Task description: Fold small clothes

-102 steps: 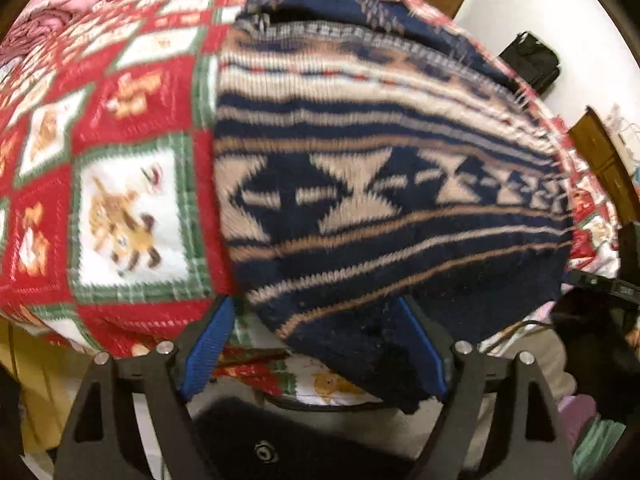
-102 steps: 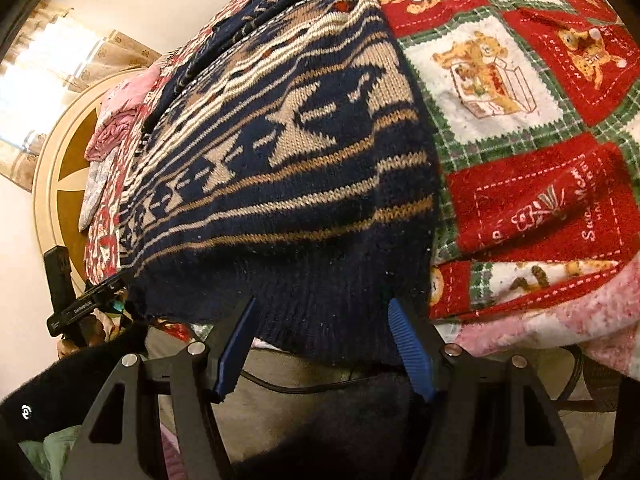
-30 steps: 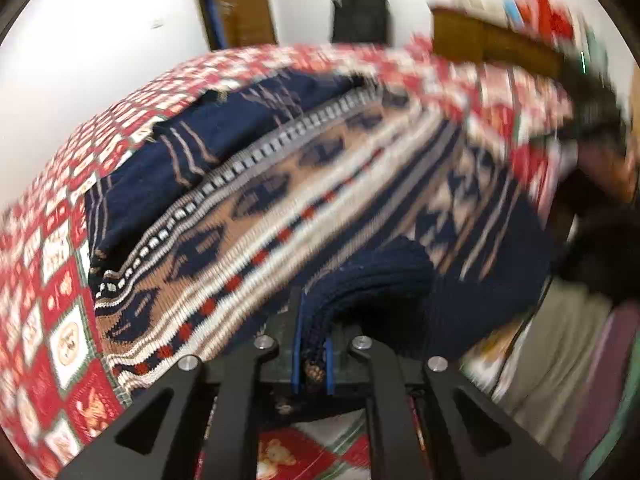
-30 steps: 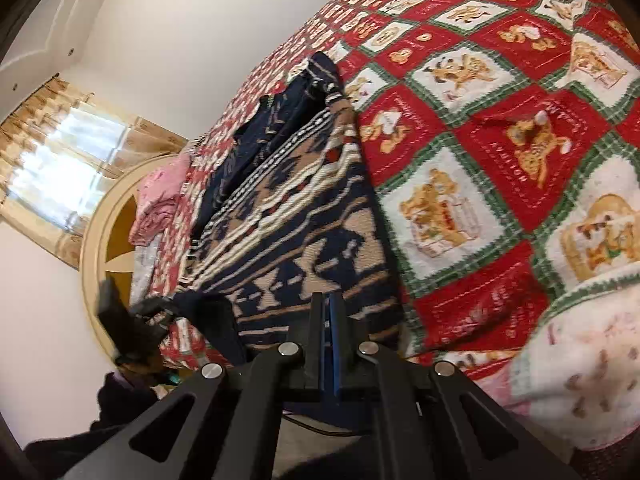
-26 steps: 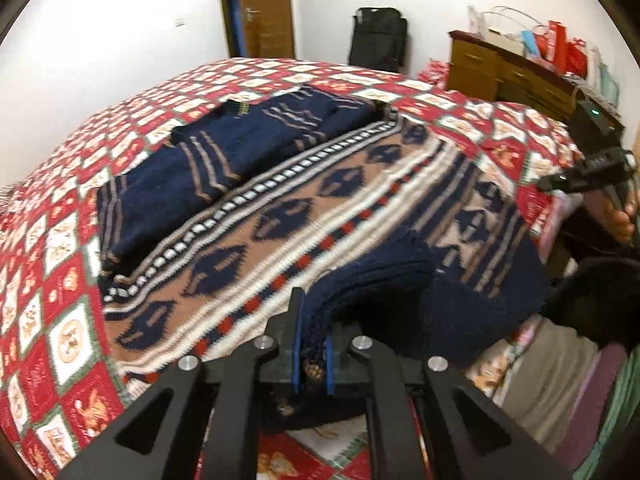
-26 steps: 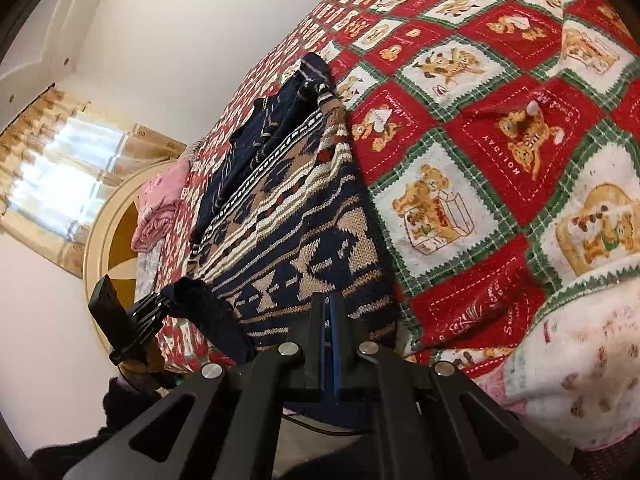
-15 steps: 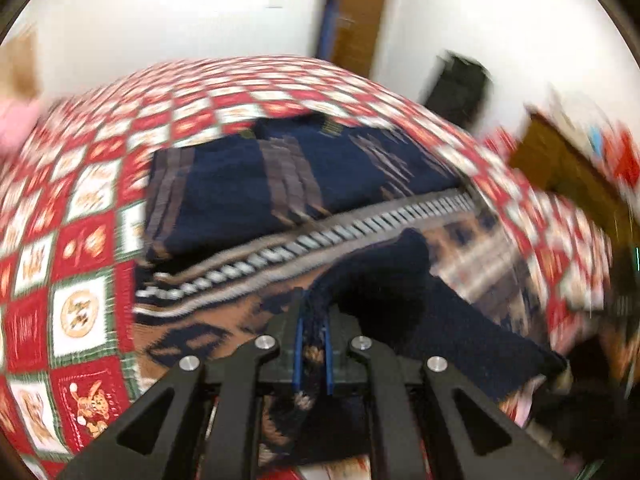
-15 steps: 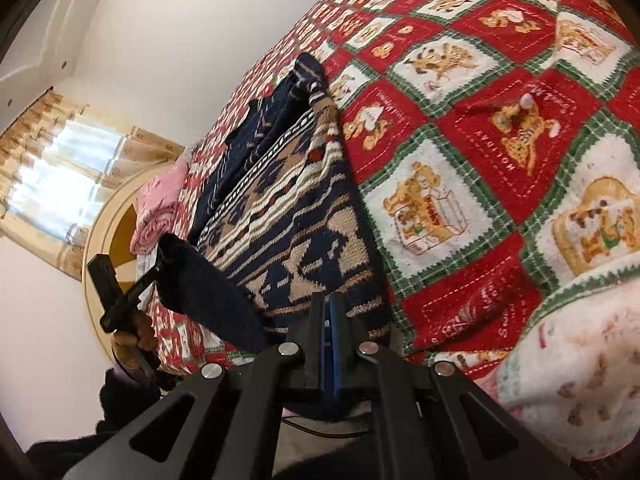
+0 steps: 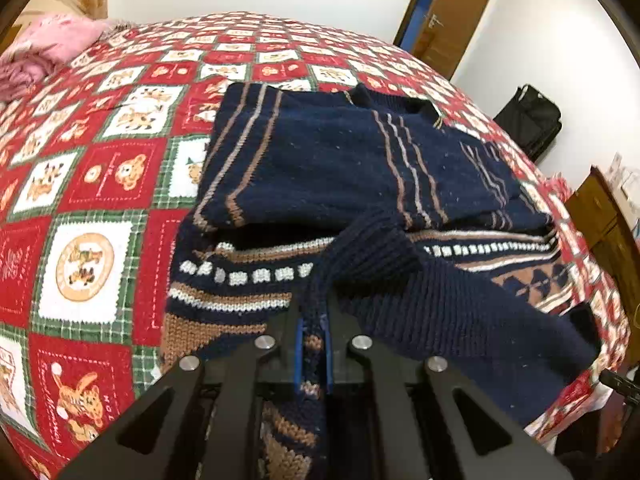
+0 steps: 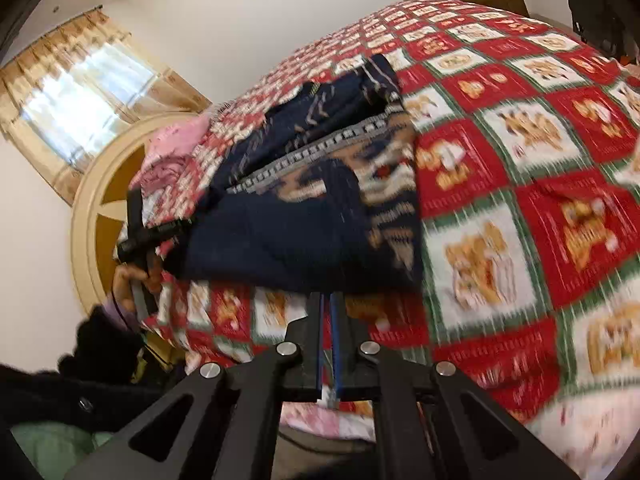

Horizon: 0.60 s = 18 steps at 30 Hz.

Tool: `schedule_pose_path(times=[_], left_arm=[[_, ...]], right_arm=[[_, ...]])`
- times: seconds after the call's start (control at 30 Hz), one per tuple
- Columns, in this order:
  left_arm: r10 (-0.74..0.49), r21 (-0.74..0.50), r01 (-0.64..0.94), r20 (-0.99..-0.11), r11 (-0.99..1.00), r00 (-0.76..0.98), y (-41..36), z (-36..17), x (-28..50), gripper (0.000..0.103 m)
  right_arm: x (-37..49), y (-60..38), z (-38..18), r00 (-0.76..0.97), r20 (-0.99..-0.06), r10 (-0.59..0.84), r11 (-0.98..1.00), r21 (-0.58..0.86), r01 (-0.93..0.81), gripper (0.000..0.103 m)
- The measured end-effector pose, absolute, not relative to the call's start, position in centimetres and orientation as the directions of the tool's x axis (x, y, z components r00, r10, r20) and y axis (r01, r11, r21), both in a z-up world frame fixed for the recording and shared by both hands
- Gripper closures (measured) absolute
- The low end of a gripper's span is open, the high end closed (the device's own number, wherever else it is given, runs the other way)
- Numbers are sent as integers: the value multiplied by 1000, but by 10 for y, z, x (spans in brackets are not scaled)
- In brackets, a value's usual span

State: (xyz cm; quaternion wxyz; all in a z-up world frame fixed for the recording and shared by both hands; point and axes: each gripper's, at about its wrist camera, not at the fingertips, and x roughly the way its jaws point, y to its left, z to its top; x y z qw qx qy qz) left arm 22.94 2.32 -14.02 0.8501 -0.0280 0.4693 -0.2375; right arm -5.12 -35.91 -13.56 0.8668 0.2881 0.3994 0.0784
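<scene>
Navy knit fills the left wrist view: the sweater [image 9: 352, 168] lies spread on a bed under a red and green quilt [image 9: 92, 184], its sleeves already laid across the chest, and the left gripper [image 9: 312, 344] has its jaws pressed together on the ribbed hem [image 9: 372, 256], lifting that corner above the patterned band. From the lifted corner the hem runs off to the right as a sagging line toward the bed's edge. To do this fold well, I judge both hem corners should travel level and at one pace toward the collar [image 9: 360, 94], with the knit kept lightly taut between them so the new crease lies straight, and be set down square on the shoulders before letting go. A pink blanket [image 9: 52, 40] sits at the far left; the door and a dark bag stand beyond the bed. In the right wrist view, much smeared by motion, the same sweater [image 10: 320, 200] shows half raised, with the left hand [image 10: 128, 280] and its tool at the near left. The right gripper [image 10: 328, 344] has its jaws nearly pressed together with only a thin slit between the blue pads; a scrap of fabric seems to sit low in that slit, but whether it truly pinches the hem I cannot tell. The hem's right end itself is lost in blur just above the jaws, and the sweater's underside is hidden throughout.
</scene>
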Motion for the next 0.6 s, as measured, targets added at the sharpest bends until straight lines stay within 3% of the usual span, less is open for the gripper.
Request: schedule_pose_path(times=[0.1, 0.13, 0.17, 0.2, 0.23, 0.33, 0.43, 0.53, 0.6], left_arm=[[-427, -261, 386, -787, 885, 446, 25, -140, 229, 92], [-420, -248, 393, -790, 885, 447, 24, -140, 227, 92], [-416, -239, 399, -791, 885, 448, 23, -141, 227, 92], [-414, -235, 402, -792, 885, 449, 22, -141, 227, 92], [-414, -234, 404, -792, 884, 449, 22, -141, 227, 92], [-424, -247, 404, -790, 881, 443, 24, -141, 228, 91], [-434, -254, 413, -788, 875, 435, 26, -141, 228, 91], [-469, -265, 456, -775, 850, 424, 30, -134, 222, 91], [-482, -249, 495, -767, 832, 424, 32, -127, 217, 82]], right_arm=[[-39, -372, -129, 699, -606, 379, 789, 607, 99, 94], [-31, -373, -128, 700, -613, 365, 794, 598, 109, 71], [-25, -375, -127, 700, -619, 356, 800, 590, 115, 35], [-20, -377, -126, 705, -615, 354, 798, 592, 116, 23], [-15, -380, -125, 720, -587, 370, 778, 620, 106, 18], [-3, -384, -122, 737, -529, 420, 712, 696, 94, 18], [13, -373, -121, 692, -635, 345, 810, 574, 123, 18], [26, -357, -128, 633, -720, 283, 894, 438, 98, 28], [32, -348, -135, 608, -749, 264, 926, 374, 59, 31]])
